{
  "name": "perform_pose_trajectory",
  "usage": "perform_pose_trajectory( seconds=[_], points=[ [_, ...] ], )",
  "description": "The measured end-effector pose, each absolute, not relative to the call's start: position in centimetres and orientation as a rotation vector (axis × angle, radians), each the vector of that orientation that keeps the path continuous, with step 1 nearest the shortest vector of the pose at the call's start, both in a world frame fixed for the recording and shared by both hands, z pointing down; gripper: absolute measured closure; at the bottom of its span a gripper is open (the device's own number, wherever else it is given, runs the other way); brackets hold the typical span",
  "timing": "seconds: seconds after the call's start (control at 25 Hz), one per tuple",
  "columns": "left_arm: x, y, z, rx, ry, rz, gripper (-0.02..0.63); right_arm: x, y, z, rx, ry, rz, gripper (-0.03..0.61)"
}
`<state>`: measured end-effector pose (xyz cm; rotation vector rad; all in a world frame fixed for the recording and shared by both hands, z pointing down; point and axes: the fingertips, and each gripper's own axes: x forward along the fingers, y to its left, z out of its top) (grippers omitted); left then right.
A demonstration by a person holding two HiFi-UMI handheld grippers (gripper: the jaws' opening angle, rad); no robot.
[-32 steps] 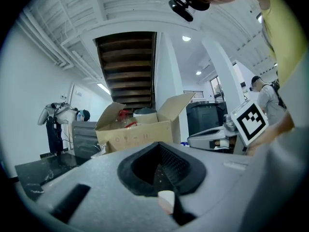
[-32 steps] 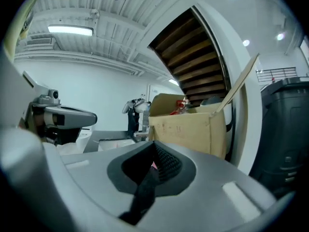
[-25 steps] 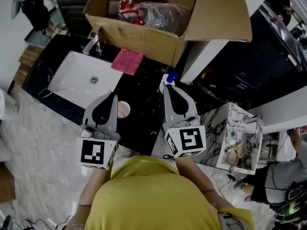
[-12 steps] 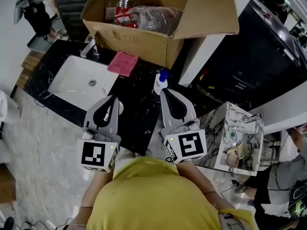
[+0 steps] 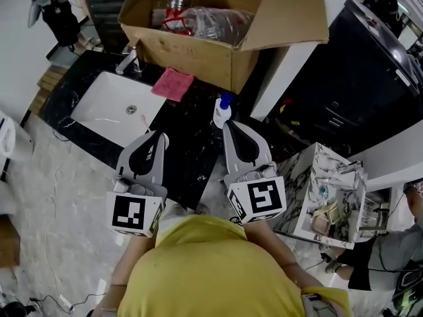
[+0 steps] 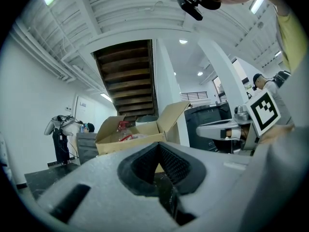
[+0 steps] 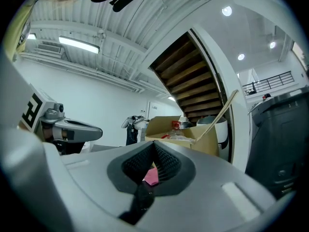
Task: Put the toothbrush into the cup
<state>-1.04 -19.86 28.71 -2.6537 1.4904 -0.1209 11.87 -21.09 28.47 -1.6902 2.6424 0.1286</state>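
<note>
left tool (image 5: 157,137): jaws pressed together, nothing in them, and i've got it level over the front of the surface (image 5: 192,147).
right tool (image 5: 229,125): jaws together too, and empty. the pink showing through the gap is the cloth (image 5: 174,84) far behind, not something i've caught.
cup (image 5: 164,139): only a pale sliver peeking past the left tool's tip, on the surface between sink and bottle.
toothbrush: i can't pick it out in any view right now, and neither tool has it.
risk, cup: the left tool covers most of it in the head view. my guess is a blind push forward would tip it or shove it toward the sink (image 5: 109,111).
risk, bottle (image 5: 223,111): it stands just ahead of the right tool's tip, so going straight on would likely knock it over.
risk, grip: both tools are closed, so i'd have to open one before any pick or i'd only nudge the brush away.
edges: the front edge of the surface runs right beneath the tools, the sink rim lies left of the cup, and the box (image 5: 198,51) walls off the back.
open room: the bare black strip between cup and bottle looks like the safest lane to me.
</note>
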Motion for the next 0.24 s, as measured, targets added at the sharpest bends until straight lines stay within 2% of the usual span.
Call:
perform_pose_trajectory(
  seconds=[0.24],
  points=[
    [-0.73, -19.50, 28.80, -2.649, 1.492, -0.133, 0.614, 12.06, -20.98, 28.48, -1.673, 2.646, 0.122, 0.568]
  ],
)
